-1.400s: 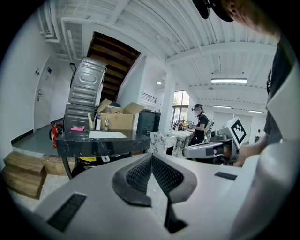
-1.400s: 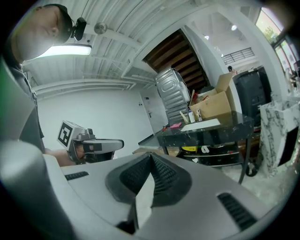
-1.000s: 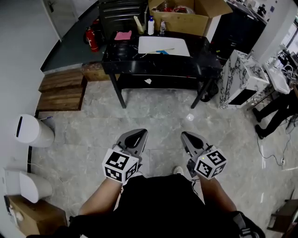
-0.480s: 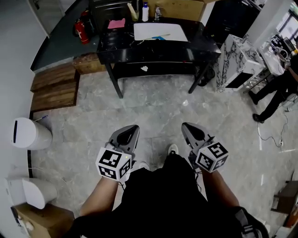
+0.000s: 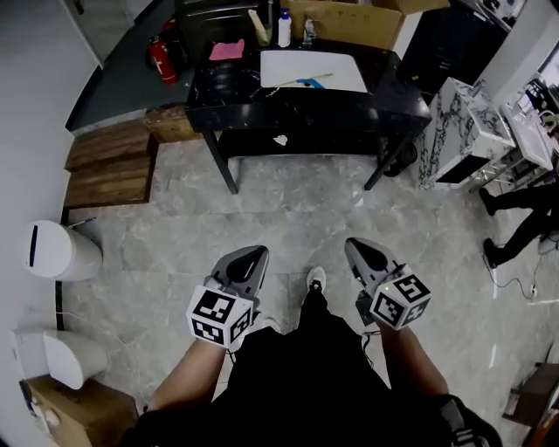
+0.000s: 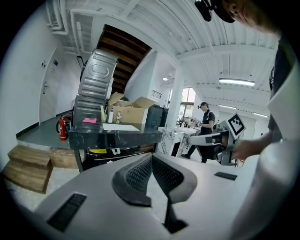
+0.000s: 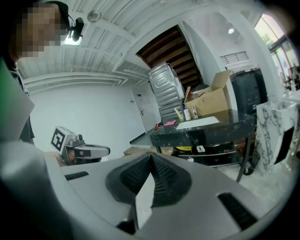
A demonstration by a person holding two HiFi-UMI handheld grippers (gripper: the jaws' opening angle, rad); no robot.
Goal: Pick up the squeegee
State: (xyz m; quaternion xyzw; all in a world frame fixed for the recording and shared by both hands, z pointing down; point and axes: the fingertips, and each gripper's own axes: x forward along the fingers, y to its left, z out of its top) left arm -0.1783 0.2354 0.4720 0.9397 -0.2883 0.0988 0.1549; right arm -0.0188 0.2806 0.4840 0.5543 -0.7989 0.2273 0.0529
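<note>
A black marbled surface (image 5: 262, 109) stands at the far side of the grey stone floor (image 5: 297, 223). On it lie a white sheet (image 5: 341, 65) and a pink cloth (image 5: 227, 50) — a white bottle (image 5: 283, 29) stands upright behind them, just beside an open cardboard box (image 5: 349, 22). A red fire extinguisher (image 5: 160, 61) stands left of the surface, with wooden steps (image 5: 109, 166) nearer. A white bin (image 5: 57, 249) sits by the left wall — a marble-patterned cabinet (image 5: 458, 131) stands at the right, near a person's dark legs (image 5: 524, 196).
</note>
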